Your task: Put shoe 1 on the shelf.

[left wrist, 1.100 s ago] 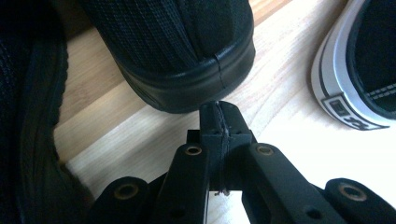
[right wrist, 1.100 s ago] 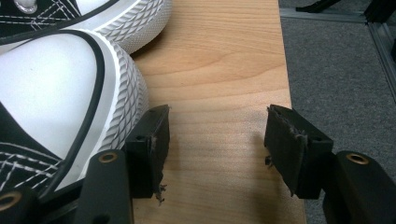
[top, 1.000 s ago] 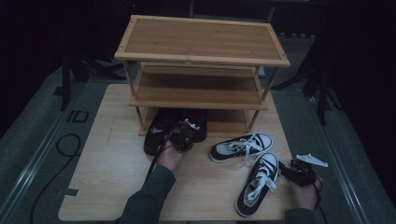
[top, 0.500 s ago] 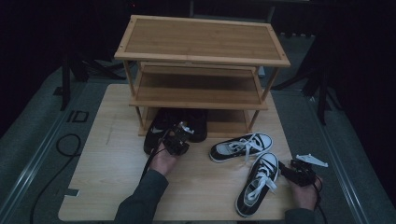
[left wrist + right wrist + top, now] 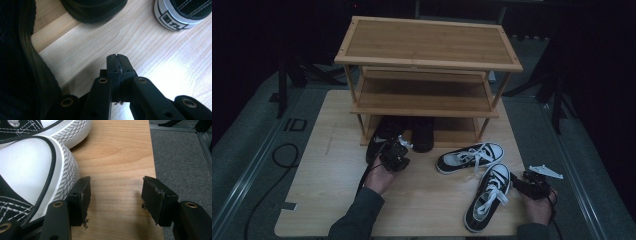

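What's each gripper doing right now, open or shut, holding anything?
Left gripper: shut, jaws together, nothing between them, beside the black shoe.
Right gripper: open, empty, next to the sneaker.

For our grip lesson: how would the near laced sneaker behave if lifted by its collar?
The sneaker looks like soft canvas, so its collar would probably fold. The rubber sole likely makes the toe sag. Loose laces may dangle and snag.

The person wears dark long sleeves [image 5: 354, 220] that reach to the wrists. Each hand carries a black two-jaw gripper: the left gripper [image 5: 116, 60] has blocky black jaws on arms set with brass-ringed screw holes, and the right gripper [image 5: 116, 195] has frayed black pads. A pale grey three-cornered plate [image 5: 546, 171] tops the right one, and black cable trails from it.
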Demonstrator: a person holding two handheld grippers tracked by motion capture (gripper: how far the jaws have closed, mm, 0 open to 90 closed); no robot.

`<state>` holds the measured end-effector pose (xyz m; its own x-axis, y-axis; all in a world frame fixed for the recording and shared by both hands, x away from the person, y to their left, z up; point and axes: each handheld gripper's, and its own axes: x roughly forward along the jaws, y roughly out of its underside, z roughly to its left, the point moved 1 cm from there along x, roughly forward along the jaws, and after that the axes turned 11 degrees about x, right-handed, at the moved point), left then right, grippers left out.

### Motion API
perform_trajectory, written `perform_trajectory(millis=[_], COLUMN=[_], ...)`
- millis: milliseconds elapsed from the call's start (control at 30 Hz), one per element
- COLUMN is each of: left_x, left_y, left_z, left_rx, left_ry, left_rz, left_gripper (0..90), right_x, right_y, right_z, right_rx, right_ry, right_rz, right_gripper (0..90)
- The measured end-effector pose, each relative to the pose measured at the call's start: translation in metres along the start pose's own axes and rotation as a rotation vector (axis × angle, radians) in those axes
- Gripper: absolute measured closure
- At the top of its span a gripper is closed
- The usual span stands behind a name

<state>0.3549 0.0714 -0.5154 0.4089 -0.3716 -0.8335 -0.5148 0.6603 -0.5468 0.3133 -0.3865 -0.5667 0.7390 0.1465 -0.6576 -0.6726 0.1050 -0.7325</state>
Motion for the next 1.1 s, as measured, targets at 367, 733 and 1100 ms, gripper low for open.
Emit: perform_trajectory(millis=[367, 733, 1100], left_x=[-0.011, -0.022, -0.031], left_y=[0.019, 0.041, 0.061], left_z=[0.004, 0.009, 0.018], left_rx=[-0.018, -0.04, -0.071], left_ry=[0.005, -0.012, -0.019], left_rz=[-0.002, 0.002, 0.023], left_gripper=[89.2, 89.2, 89.2], right_x=[0.0, 0.0, 0.0], right_y=[0.0, 0.0, 0.0], right_z=[0.0, 0.0, 0.0], right_rx=[0.0, 0.0, 0.0], right_ry=[0.0, 0.0, 0.001], right_rz=[0.0, 0.0, 0.0], right_gripper=[40.1, 40.1, 40.1])
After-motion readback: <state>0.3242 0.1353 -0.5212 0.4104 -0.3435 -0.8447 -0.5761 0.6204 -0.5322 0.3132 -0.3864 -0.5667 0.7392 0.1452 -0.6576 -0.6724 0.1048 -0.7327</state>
